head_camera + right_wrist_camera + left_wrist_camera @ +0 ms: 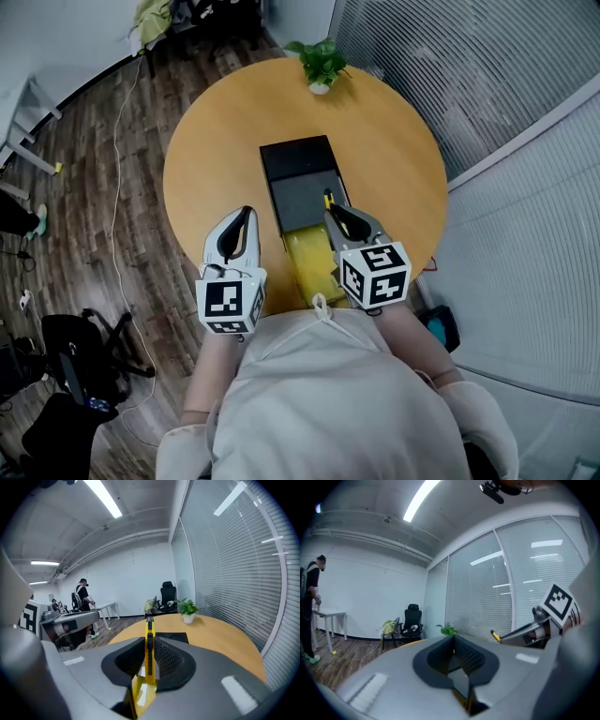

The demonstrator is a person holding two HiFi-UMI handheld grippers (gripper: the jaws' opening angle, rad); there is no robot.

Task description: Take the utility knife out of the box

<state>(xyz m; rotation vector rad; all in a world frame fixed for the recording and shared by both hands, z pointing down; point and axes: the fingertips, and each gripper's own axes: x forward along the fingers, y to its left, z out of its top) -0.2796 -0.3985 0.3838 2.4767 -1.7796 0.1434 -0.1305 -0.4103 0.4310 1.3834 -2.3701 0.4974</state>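
Observation:
A yellow utility knife (149,653) stands edge-on between the pads of my right gripper (149,641), which is shut on it; its tip pokes out past the jaws. In the head view the right gripper (333,214) hovers with the knife (327,199) above the open black box (298,159) on the round wooden table (216,141). The box has a grey insert and a yellow section at its near end. My left gripper (246,216) hangs left of the box, jaws together and empty. From the left gripper view the knife tip (494,635) shows to the right.
A small potted plant (321,64) stands at the table's far edge. Glass walls with blinds run along the right. An office chair (75,361) and cables are on the wood floor at the left. A person (83,597) stands by a white desk far off.

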